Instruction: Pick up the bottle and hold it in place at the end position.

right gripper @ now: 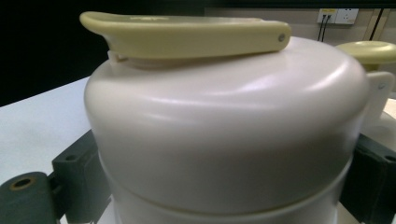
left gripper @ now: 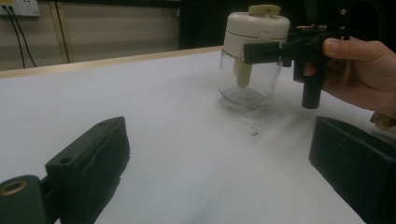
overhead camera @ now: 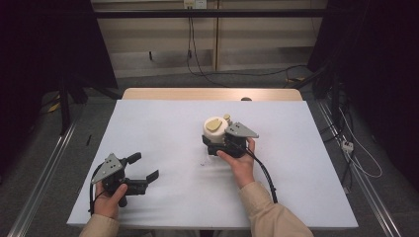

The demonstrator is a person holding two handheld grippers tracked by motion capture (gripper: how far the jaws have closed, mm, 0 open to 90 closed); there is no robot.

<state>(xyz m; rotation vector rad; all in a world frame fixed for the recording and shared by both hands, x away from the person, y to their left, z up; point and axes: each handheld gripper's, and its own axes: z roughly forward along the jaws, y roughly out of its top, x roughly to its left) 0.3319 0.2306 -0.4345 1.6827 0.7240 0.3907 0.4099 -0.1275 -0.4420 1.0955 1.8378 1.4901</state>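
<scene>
Right gripper (overhead camera: 216, 143) sits just right of centre in the high view, its jaws clamped on either side of the cream lid (overhead camera: 215, 129) of a jar (overhead camera: 216, 136). A yellowish flap (overhead camera: 214, 124) lies on top of the lid, and the right hand (overhead camera: 239, 159) holds the gripper from below. At lower left the left gripper (overhead camera: 143, 169) rests on the white table (overhead camera: 163, 123), held by the left hand (overhead camera: 109, 196), jaws spread wide with nothing between them. The two grippers are well apart.

From the left gripper view, its own jaws stand far apart at the lower corners over bare table (left gripper: 177, 140). At upper right the jar (left gripper: 246, 79) shows what the high view hides: a clear glass body standing on the table, with a pale stem inside hanging from the lid (left gripper: 257, 28). The right gripper's (left gripper: 268, 49) jaw presses on the lid's side, the hand (left gripper: 359, 70) behind it. A small dark speck (left gripper: 253, 132) lies on the table in front of the jar.

Up close in the right gripper view, the lid (right gripper: 224, 140) sits between the jaws at the lower edges, touching both. The flap (right gripper: 187, 35) runs across the top, and a round knob (right gripper: 369, 51) shows at right.
</scene>
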